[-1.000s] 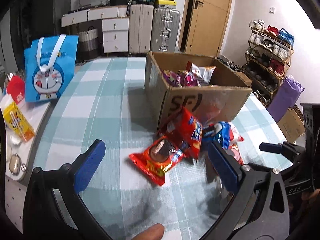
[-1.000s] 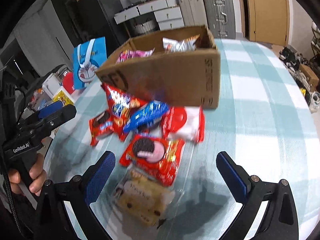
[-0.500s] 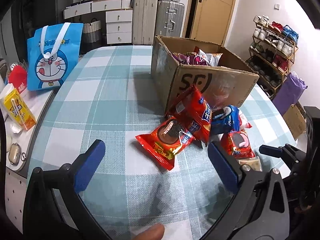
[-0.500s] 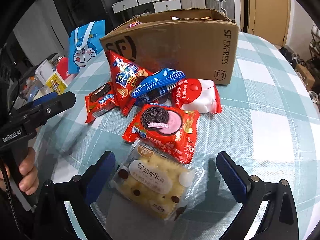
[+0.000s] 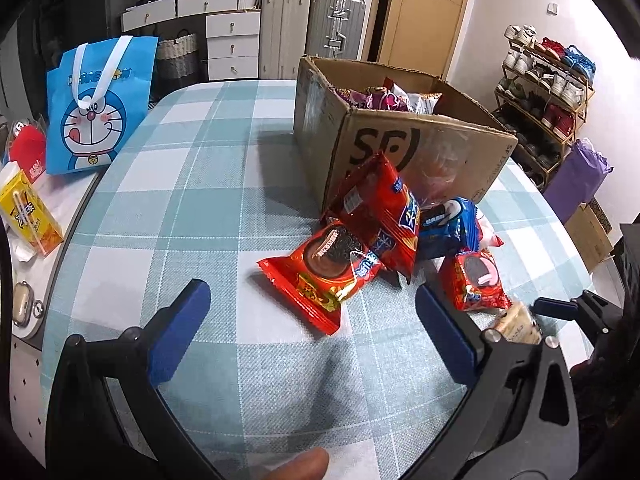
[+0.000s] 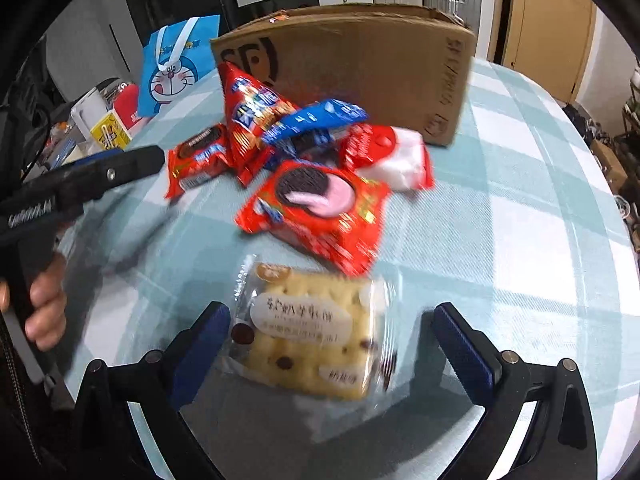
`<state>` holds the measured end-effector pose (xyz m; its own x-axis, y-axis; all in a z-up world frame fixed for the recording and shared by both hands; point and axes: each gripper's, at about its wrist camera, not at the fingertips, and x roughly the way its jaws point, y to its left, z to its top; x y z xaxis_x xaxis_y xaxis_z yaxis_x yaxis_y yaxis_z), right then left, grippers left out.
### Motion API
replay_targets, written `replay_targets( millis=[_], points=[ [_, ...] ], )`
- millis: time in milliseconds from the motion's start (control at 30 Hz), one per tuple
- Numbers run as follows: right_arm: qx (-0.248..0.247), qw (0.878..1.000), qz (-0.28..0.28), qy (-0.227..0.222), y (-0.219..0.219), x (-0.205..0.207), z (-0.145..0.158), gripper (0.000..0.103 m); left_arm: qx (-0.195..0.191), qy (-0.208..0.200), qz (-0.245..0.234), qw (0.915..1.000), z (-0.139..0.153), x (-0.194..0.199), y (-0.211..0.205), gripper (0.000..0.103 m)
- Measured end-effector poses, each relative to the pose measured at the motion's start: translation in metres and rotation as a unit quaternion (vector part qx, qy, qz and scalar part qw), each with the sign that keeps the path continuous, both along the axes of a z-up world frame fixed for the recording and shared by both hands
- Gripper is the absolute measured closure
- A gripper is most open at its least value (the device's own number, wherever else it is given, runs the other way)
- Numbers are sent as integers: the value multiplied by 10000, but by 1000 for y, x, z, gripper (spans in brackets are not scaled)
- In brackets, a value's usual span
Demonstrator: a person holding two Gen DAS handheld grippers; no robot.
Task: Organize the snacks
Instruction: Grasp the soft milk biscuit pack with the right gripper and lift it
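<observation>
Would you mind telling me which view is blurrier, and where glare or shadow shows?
Right wrist view: motion blur smears the cracker pack and red cookie packs, and the right gripper casts a shadow on the tablecloth. Left wrist view: sharper, with glare on the cardboard box tape.

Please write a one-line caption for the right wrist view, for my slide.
Open right gripper straddles a clear-wrapped biscuit pack on the checked tablecloth, with red snack packets and a cardboard box beyond.
</observation>
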<state>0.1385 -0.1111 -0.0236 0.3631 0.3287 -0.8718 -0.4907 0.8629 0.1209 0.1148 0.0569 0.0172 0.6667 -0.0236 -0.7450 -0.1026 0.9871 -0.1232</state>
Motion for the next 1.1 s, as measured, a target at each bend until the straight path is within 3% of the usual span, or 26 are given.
replay_targets(
  millis=[167, 400, 567, 633, 733, 867, 1100],
  points=[
    [-2, 10000, -37, 16, -22, -4, 1, 1, -29, 35, -38, 10000, -3, 5, -2, 1],
    [45, 9999, 145, -10, -19, -13, 1, 1, 30, 133, 12, 9999, -9, 10, -2, 1],
    [-279, 9988, 264, -287, -10, -19, -1, 16, 13, 207, 121, 9997, -15, 13, 5, 1],
    [-261, 9985, 303, -371, -11, -20, 1, 23, 14, 256, 144, 9996, -18, 17, 7, 1],
    [-188, 9980, 465, -383, -14, -20, 1, 26, -5, 311, 156, 9994, -22, 23, 9, 1],
    [160, 9977, 523, -410, -22, -18, 7, 42, 14, 346, 132, 9993, -25, 32, 7, 1],
    [539, 9954, 642, -460, -30, -18, 14, 44, 73, 408, 121, 9991, -29, 40, 6, 1]
  ],
)
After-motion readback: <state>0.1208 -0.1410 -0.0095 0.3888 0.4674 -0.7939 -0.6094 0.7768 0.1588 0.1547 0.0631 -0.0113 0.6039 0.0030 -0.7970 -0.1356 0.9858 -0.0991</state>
